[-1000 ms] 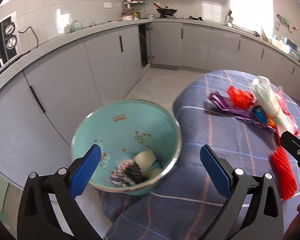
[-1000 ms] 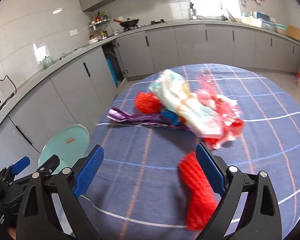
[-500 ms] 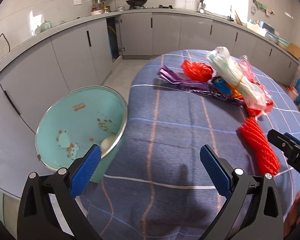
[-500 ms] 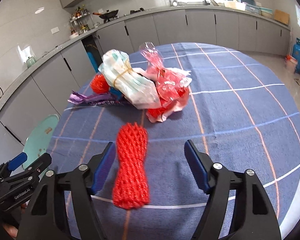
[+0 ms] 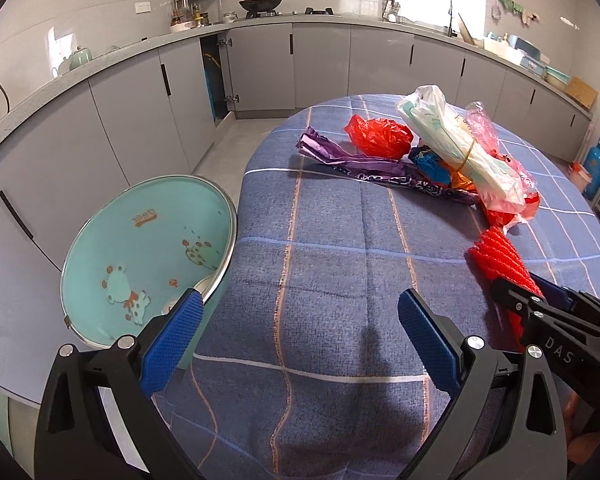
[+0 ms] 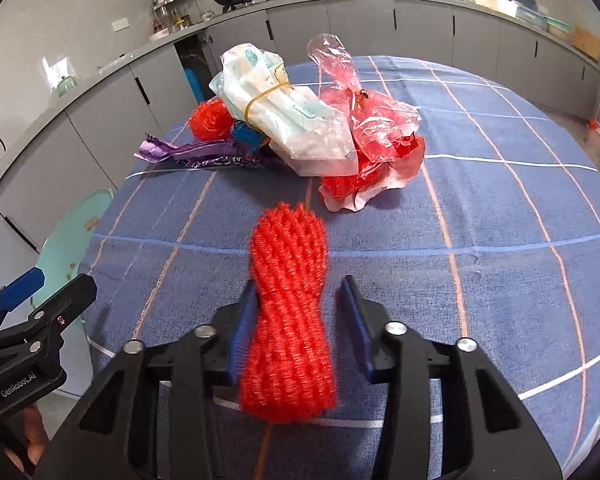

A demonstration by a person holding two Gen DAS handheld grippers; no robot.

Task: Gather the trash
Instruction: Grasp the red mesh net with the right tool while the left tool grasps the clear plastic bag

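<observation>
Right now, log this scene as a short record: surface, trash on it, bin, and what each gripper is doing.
surface: table under a blue checked cloth
trash heap: plastic bags and a purple wrapper, piled at the far side
near item: red foam net, lying apart from the heap
bin: teal basin, beside the table's edge
right gripper: jaws just closing around the net; right pad not yet touching
left gripper: open, holding nothing
</observation>
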